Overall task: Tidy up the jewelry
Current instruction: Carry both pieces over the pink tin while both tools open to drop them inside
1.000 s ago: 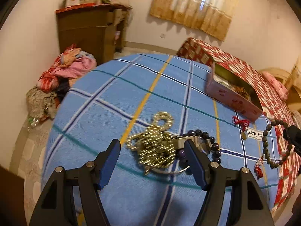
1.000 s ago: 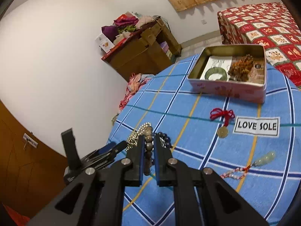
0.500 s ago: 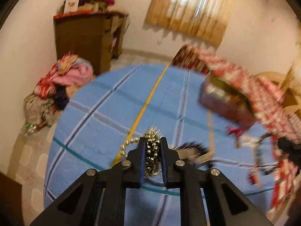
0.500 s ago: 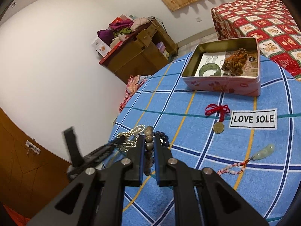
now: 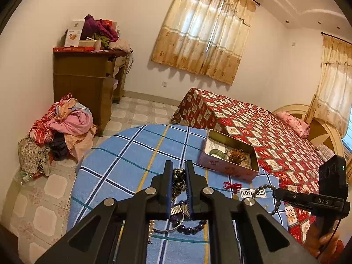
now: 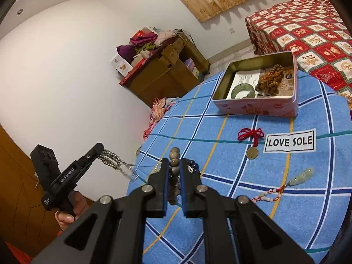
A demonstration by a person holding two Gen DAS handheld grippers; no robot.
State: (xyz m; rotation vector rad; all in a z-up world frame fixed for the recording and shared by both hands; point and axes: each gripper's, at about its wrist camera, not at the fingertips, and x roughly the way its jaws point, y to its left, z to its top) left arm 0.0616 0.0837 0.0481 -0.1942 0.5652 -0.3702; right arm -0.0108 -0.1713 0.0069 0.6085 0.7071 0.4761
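My left gripper (image 5: pixel 178 171) is shut on a gold bead chain (image 5: pixel 178 181) and holds it above the blue checked table (image 5: pixel 123 160). The chain also shows in the right wrist view (image 6: pixel 110 157), hanging from that gripper (image 6: pixel 100 150). My right gripper (image 6: pixel 174 165) is shut on a grey bead bracelet (image 6: pixel 173 154), also seen in the left wrist view (image 5: pixel 267 187). A pink tin (image 6: pixel 257 106) holds a green bangle (image 6: pixel 243 90) and brown beads (image 6: pixel 271 81). Purple beads and a silver bangle (image 5: pixel 182 222) lie on the table under my left gripper.
A red-cord coin pendant (image 6: pixel 252 140), a LOVE SOLE label (image 6: pixel 290 141) and a jade pendant on a pink bead string (image 6: pixel 302 176) lie on the table. A bed with a red quilt (image 5: pixel 253 127) stands behind. A wooden cabinet (image 5: pixel 88 83) and clothes pile (image 5: pixel 59 127) stand left.
My left gripper has shut on the gold bead chain and lifted it off the table. My right gripper has stayed shut on the grey bracelet and moved slightly.
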